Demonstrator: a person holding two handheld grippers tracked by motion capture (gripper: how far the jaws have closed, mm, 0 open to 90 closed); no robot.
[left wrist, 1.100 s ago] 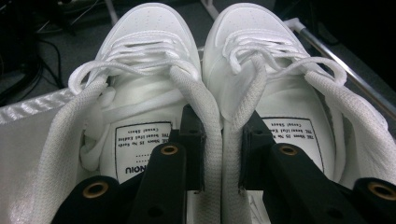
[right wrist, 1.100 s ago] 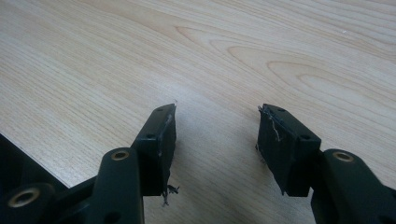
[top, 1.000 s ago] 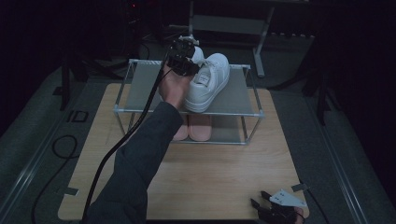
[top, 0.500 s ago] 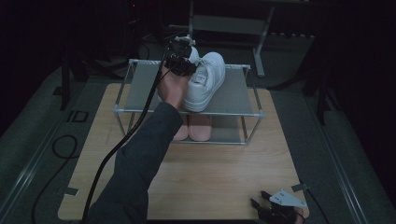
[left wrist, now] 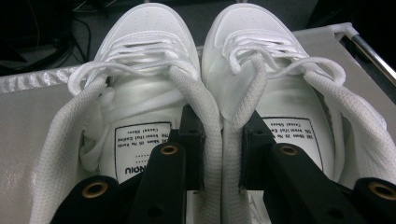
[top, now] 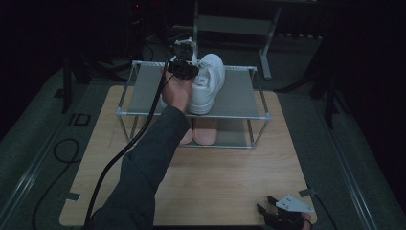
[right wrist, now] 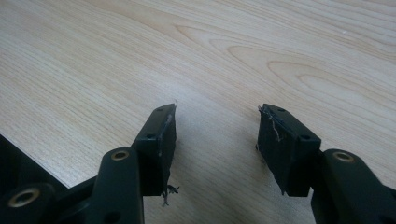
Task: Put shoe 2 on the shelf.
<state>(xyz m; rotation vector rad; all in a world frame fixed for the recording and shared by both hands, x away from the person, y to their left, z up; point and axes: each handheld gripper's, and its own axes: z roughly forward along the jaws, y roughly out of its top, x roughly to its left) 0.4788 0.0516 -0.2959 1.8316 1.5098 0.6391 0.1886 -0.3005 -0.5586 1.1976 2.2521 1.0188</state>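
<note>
Dim, murky high view; bright, sharp close-ups from both gripper views.

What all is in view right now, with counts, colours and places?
white lace-up sneakers: two, white, side by side on the rack's top shelf.
pink shoes: apparently two, pink, lower shelf, partly hidden.
grey metal two-shelf rack: one, grey, far middle of the table.
light wooden table: one, pale wood.
left hand-held gripper: one, black, shut on the sneakers' two touching inner collars.
right hand-held gripper: one, black, open, over the table's near right corner.
</note>
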